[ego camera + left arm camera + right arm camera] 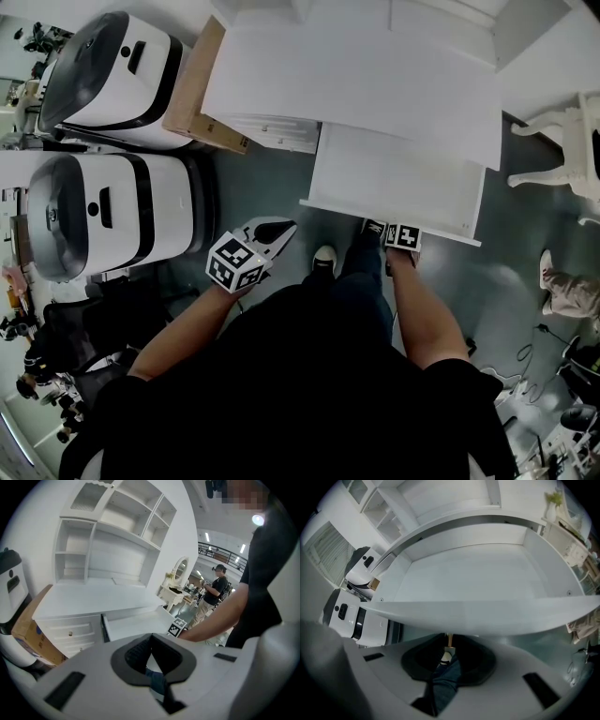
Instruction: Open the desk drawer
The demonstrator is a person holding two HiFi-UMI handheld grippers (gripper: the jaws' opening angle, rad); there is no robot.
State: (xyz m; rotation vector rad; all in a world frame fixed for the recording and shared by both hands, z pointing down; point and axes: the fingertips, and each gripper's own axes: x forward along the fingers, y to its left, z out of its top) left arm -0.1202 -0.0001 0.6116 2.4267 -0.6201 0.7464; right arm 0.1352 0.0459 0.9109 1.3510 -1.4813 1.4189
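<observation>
The white desk (356,84) has its right drawer (403,178) pulled out towards me, and its white inside shows nothing in it (478,578). My right gripper (394,232) is at the middle of the drawer's front panel (487,618), pointing steeply down. Its jaws are shut on the small knob (449,640) just under the panel's edge. My left gripper (281,228) hangs free to the left of the drawer, touching nothing, with its tips together (151,637) and nothing between them.
Two large white machines (112,70) (103,211) stand to the left, with a cardboard box (197,89) against the desk's side. The desk's left drawers (70,632) are closed. A white chair (572,141) stands at right. My feet (324,258) are just below the drawer. A person (216,585) stands farther off.
</observation>
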